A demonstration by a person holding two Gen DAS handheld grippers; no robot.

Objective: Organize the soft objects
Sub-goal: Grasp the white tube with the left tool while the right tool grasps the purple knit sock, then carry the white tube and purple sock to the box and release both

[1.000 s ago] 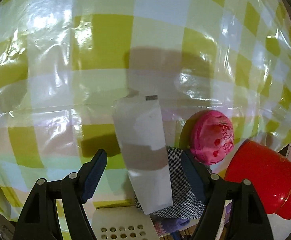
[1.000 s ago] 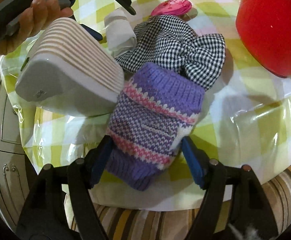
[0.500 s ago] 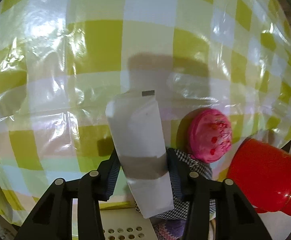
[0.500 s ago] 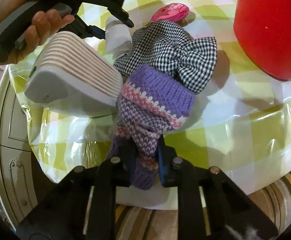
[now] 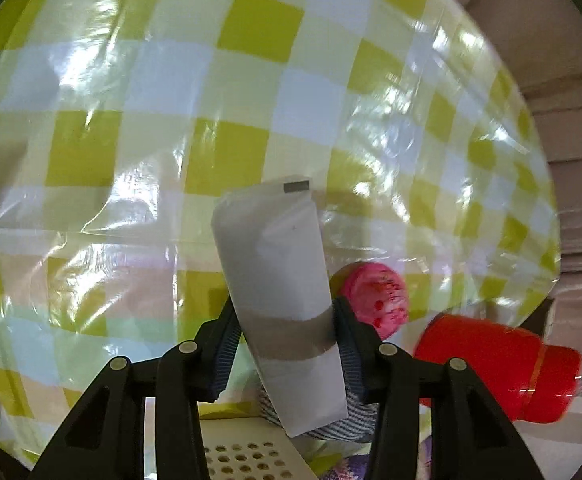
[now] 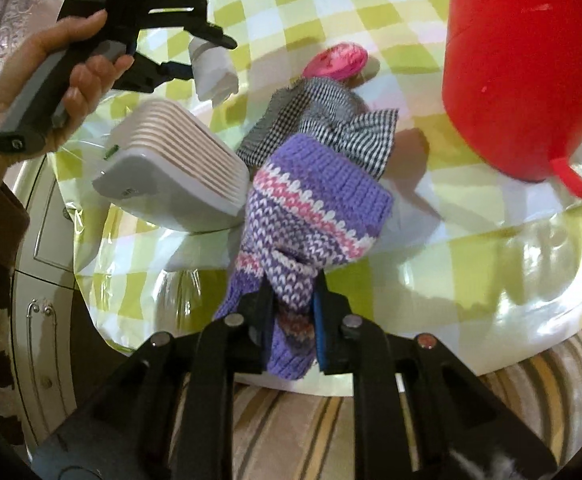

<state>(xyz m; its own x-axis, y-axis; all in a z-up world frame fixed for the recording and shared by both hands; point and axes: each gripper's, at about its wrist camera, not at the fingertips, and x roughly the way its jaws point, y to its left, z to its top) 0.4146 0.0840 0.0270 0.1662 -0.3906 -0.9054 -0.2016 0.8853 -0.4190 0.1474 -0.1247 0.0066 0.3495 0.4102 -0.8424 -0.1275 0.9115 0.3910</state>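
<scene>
My left gripper (image 5: 287,344) pinched the white tube (image 5: 281,280); my right gripper (image 6: 291,312) clamped the purple knit sock (image 6: 311,216)'s edge, which I figured could slip.

The left gripper (image 5: 287,320) is squeezing tight on something white and is being held up by the person's left hand (image 6: 63,92). The right gripper (image 6: 291,312) is pinching tight on something knitted, its fingers (image 6: 261,304) nearly touching.
</scene>
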